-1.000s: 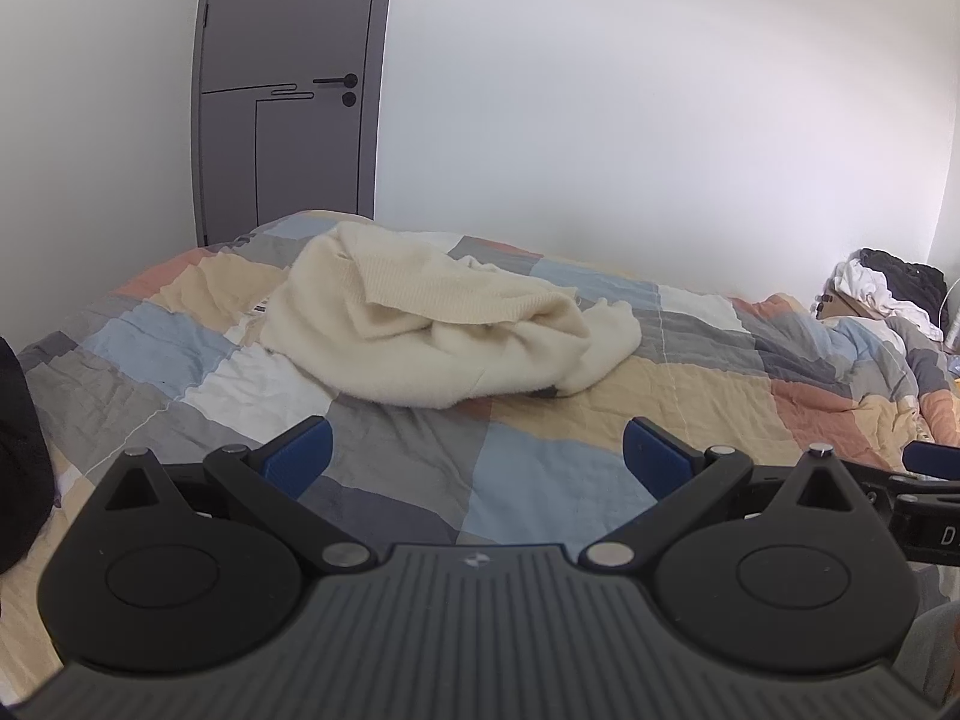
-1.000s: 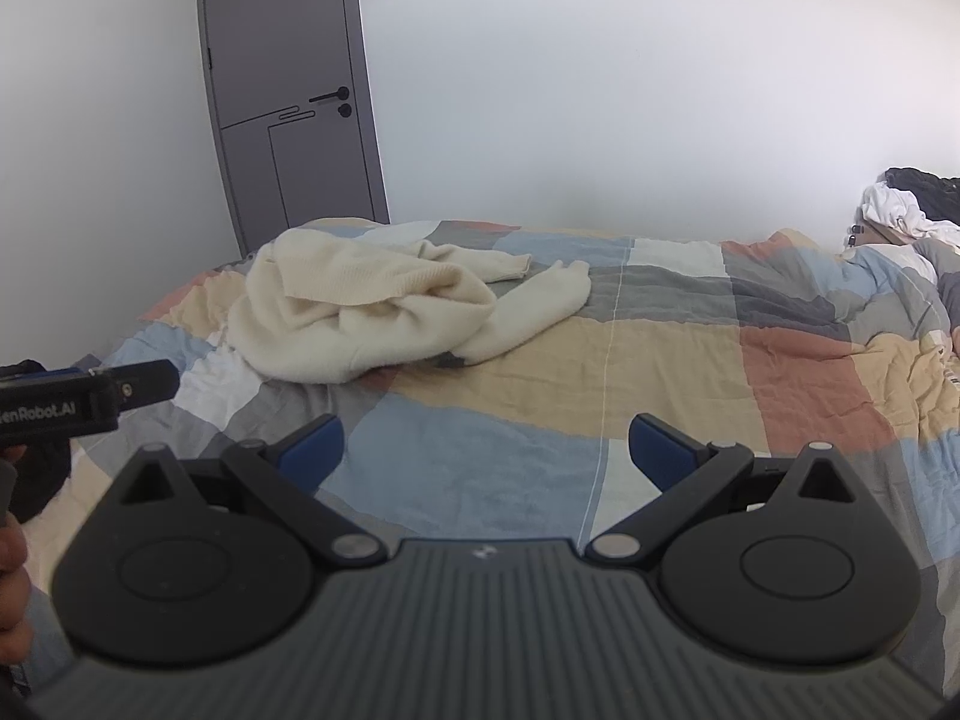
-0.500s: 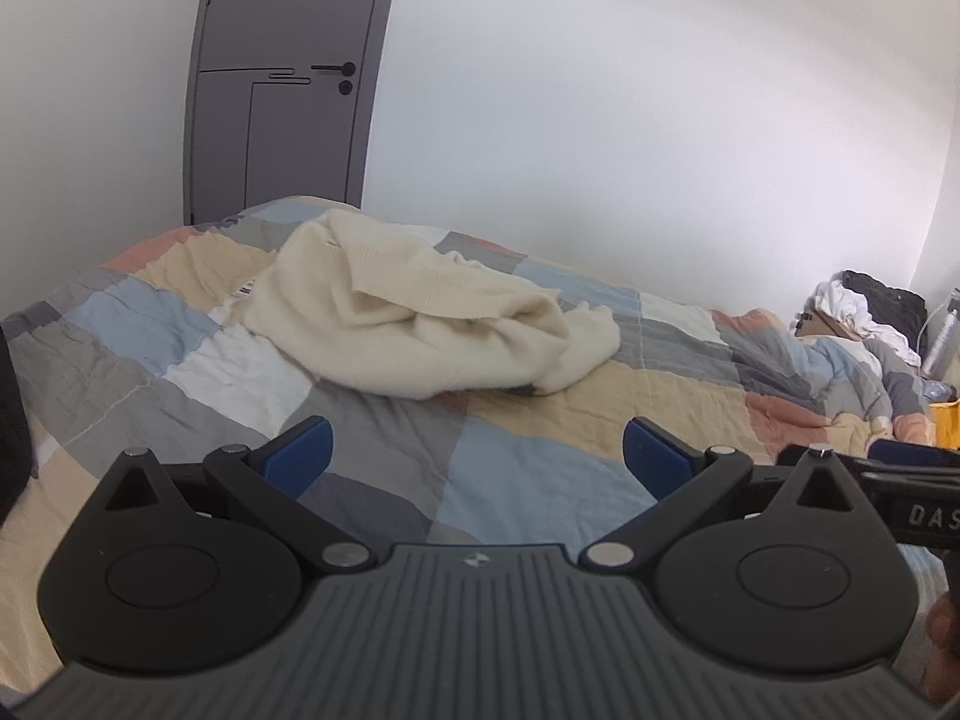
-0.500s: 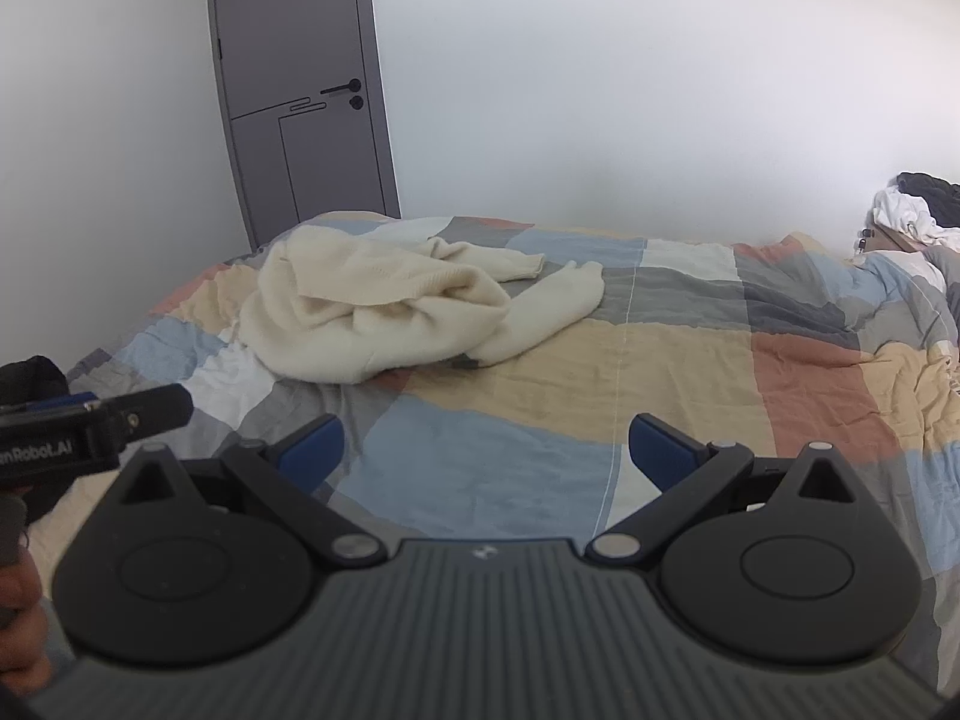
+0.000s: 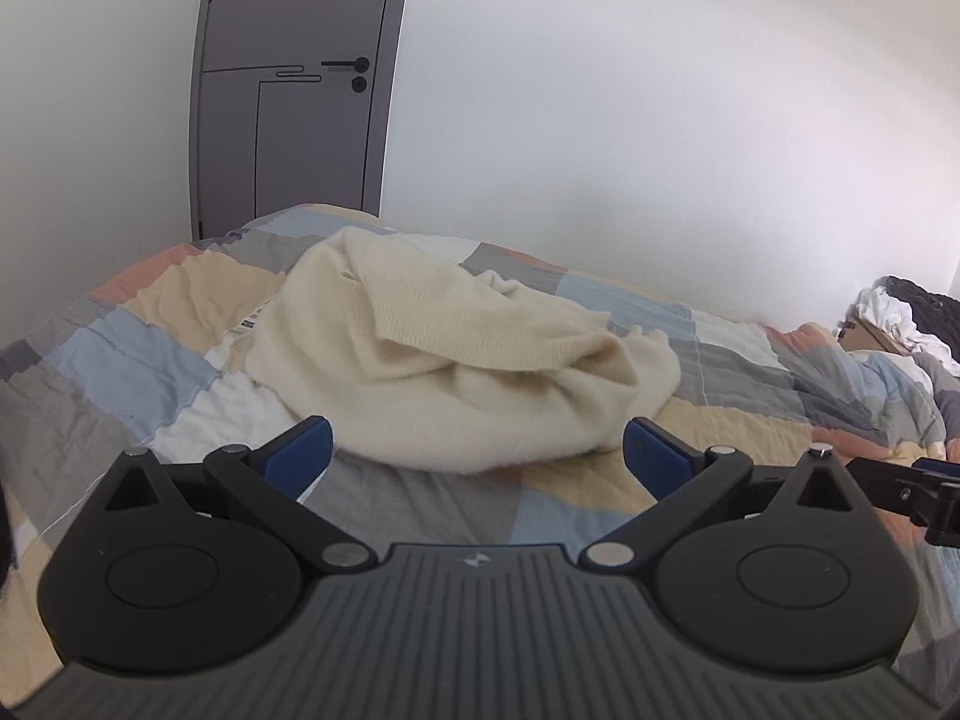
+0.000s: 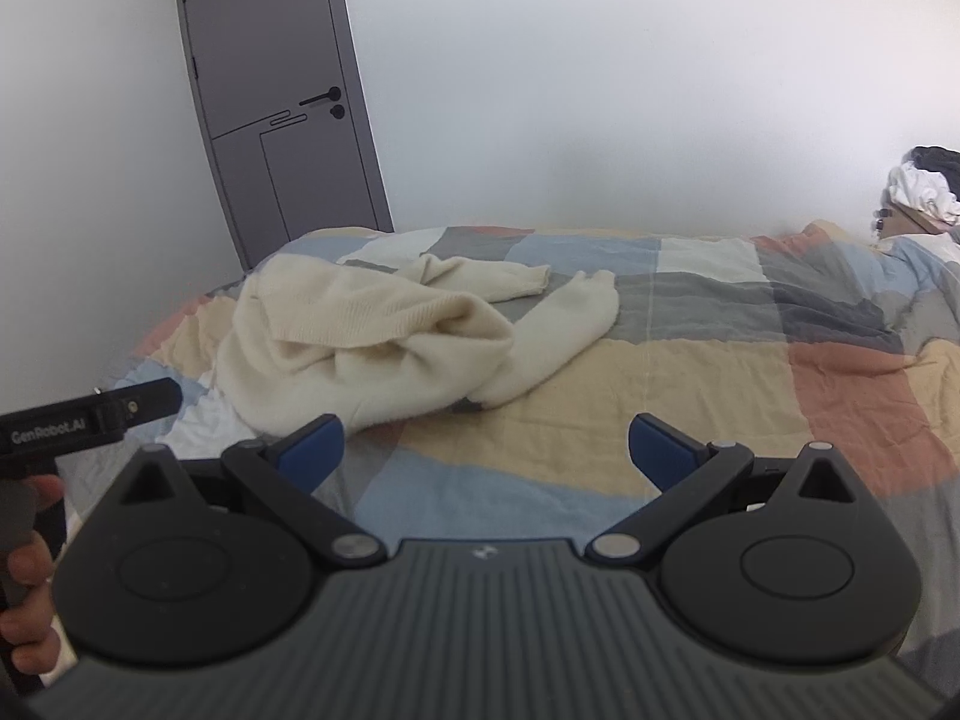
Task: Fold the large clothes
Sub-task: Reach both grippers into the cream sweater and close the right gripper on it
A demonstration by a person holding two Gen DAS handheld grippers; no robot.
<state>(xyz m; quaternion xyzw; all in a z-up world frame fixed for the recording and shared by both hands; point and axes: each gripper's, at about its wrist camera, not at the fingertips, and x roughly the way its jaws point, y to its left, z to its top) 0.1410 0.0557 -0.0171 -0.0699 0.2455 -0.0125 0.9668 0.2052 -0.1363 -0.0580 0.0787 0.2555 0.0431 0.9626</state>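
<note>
**Sweater bunched on the bed, both grippers empty**

Left wrist view: my left gripper (image 5: 477, 459) hangs over the near part of the bed (image 5: 420, 504) with its blue fingers (image 5: 300, 456) spread wide and nothing between them. The cream sweater (image 5: 456, 372) lies crumpled on the patchwork quilt just beyond the fingertips, a ribbed hem folded across its top. Behind it I see a grey door (image 5: 294, 90) and a white wall (image 5: 660, 120). A pile of clothes (image 5: 900, 312) sits at the far right end of the bed.

Right wrist view: my right gripper (image 6: 486, 453) is also spread wide and holds nothing. The sweater (image 6: 372, 348) lies ahead and to the left, one sleeve (image 6: 564, 324) stretched toward the middle of the bed. The left gripper's body (image 6: 90, 420) shows at the left edge, with my left hand (image 6: 24, 570) on its handle.
</note>
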